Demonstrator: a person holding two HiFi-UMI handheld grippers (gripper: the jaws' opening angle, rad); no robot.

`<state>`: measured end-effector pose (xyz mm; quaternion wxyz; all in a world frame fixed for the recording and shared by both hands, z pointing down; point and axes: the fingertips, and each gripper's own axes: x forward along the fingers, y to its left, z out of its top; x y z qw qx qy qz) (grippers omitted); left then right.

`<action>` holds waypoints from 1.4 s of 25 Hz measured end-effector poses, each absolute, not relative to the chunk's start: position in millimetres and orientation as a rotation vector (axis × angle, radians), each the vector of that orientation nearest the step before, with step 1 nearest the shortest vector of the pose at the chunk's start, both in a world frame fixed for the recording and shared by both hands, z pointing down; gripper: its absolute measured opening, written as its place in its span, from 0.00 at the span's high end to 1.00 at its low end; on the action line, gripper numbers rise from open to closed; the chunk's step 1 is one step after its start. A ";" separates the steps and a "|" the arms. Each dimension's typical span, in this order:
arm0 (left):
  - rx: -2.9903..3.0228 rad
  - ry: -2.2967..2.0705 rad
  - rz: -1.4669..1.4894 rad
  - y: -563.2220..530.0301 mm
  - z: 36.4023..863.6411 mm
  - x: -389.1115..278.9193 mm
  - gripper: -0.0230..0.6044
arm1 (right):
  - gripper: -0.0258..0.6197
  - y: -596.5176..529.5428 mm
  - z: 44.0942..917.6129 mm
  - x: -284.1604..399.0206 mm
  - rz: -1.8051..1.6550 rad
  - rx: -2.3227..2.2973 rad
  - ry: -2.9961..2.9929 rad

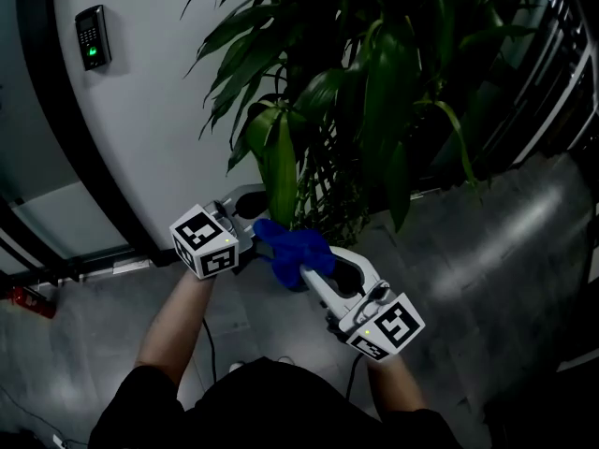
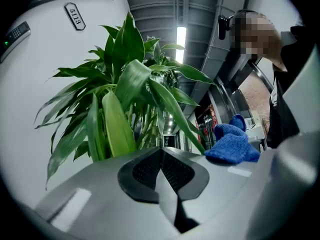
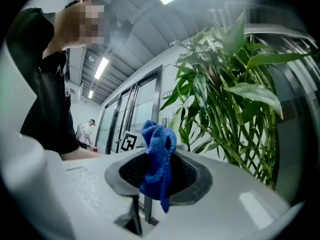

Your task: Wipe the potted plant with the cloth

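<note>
The potted plant [image 1: 374,82] fills the top centre of the head view, its long green leaves hanging down toward both grippers. One broad pale leaf [image 1: 279,166] droops right above them. My right gripper [image 1: 304,267] is shut on a blue cloth [image 1: 295,253], which bunches up between its jaws [image 3: 157,159] just below that leaf's tip. My left gripper [image 1: 248,204] sits close on the cloth's left, jaws shut with nothing seen between them [image 2: 162,159]. In the left gripper view the pale leaf [image 2: 117,129] rises just beyond the jaws, and the cloth [image 2: 232,144] shows at the right.
A curved white wall [image 1: 150,129] with a keypad [image 1: 92,37] stands left of the plant, edged by a dark door frame [image 1: 65,110]. Slatted railing [image 1: 562,73] runs at the right. A red object [image 1: 23,299] lies on the grey floor [image 1: 505,251].
</note>
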<state>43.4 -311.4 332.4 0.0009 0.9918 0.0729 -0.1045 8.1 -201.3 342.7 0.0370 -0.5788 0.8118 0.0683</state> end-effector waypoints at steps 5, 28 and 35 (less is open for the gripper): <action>3.120 0.176 -0.300 -316.7 341.8 37.7 0.95 | 0.79 -191.5 352.7 0.9 0.201 -1.703 2.573; 3.096 -0.378 -0.220 -373.2 380.7 -80.9 0.95 | 0.79 -192.7 325.6 -127.5 0.249 -0.922 2.828; 3.085 -0.264 -0.221 -401.1 406.2 -97.1 0.95 | 0.79 -231.9 334.1 -152.9 0.233 -1.049 2.775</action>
